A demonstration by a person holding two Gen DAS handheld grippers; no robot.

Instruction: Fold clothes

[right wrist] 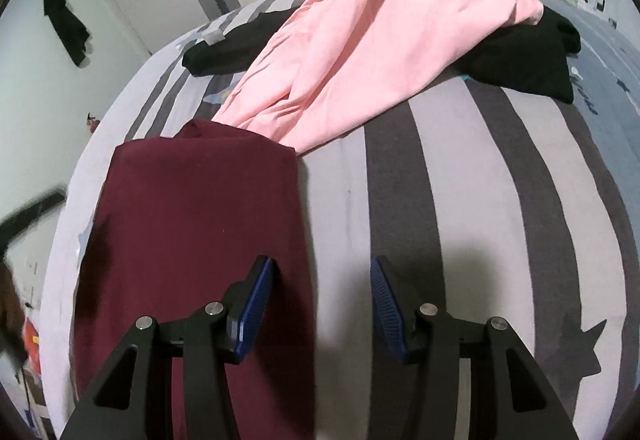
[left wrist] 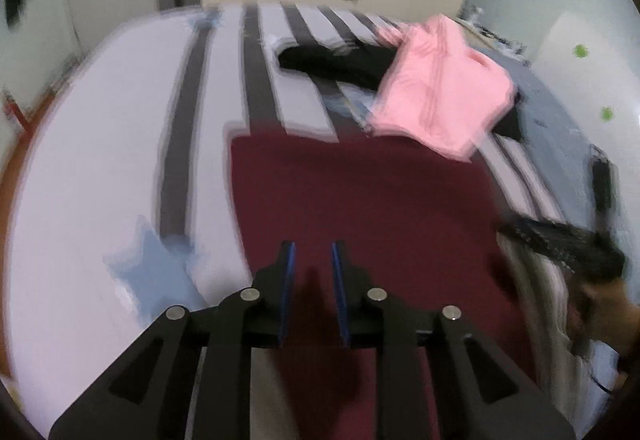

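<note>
The maroon garment [right wrist: 192, 224] lies flat on the striped bedsheet [right wrist: 460, 200], its right edge straight and its far corner touching the pink garment [right wrist: 360, 52]. That pink piece drapes over a black garment [right wrist: 524, 60] farther back. Bare sheet stretches right of the maroon cloth and left of it too. The right gripper [right wrist: 322, 300] tilts downward, jaws wide and empty, straddling the maroon edge. The left gripper [left wrist: 314, 280] angles down above the maroon cloth, jaws narrowly parted, nothing between them.
</note>
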